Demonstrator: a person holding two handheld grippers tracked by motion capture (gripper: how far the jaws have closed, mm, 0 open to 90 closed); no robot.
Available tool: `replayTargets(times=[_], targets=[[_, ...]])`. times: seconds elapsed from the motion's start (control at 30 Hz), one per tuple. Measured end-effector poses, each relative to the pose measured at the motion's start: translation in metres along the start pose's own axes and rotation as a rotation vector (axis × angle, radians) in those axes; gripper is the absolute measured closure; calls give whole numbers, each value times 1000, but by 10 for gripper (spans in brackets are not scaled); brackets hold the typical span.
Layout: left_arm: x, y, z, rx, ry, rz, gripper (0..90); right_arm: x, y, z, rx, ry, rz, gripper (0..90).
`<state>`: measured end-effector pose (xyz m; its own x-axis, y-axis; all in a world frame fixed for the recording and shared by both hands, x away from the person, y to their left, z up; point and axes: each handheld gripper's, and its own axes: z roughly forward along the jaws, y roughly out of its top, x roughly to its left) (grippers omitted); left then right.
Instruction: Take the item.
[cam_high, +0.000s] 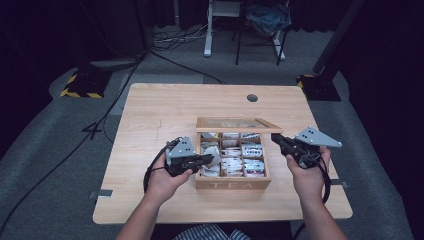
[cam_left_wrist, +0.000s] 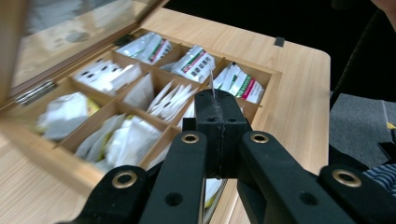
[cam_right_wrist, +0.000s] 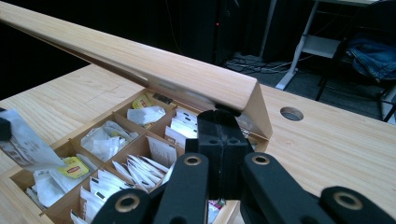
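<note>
A wooden tea box (cam_high: 232, 184) marked TEA stands mid-table, its compartments packed with white tea packets. Its glass-paned lid (cam_high: 237, 125) is raised. My left gripper (cam_high: 210, 159) hovers over the box's left compartments, shut on a thin white tea packet (cam_left_wrist: 212, 81) whose edge pokes up between the jaws (cam_left_wrist: 219, 95). In the right gripper view that packet (cam_right_wrist: 23, 142) hangs at the far left above the box. My right gripper (cam_high: 275, 140) is at the lid's right corner. Its jaws are shut (cam_right_wrist: 223, 116), and their tip sits right under the lid's wooden edge (cam_right_wrist: 140, 60).
The table has a round cable hole (cam_high: 252, 98) behind the box. Bare wood lies left, right and in front of the box. Past the far edge are cables, a desk leg (cam_high: 207, 30) and a chair (cam_high: 260, 30) on the grey floor.
</note>
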<state>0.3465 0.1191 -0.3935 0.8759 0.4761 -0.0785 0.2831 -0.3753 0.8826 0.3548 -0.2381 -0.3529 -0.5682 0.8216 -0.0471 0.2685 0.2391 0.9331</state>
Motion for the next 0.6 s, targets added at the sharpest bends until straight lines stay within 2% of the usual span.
replayTargets(times=[0.17,0.47,0.6], targets=[[2,0,-14,-19,13,-7,900,0,0,0,1,2,2,900],[2,0,-27,-42,9,-15,900,-1,0,0,0,8,2,900],[4,0,-35,-55,7,-31,900,-1,-1,0,-1,10,2,900]])
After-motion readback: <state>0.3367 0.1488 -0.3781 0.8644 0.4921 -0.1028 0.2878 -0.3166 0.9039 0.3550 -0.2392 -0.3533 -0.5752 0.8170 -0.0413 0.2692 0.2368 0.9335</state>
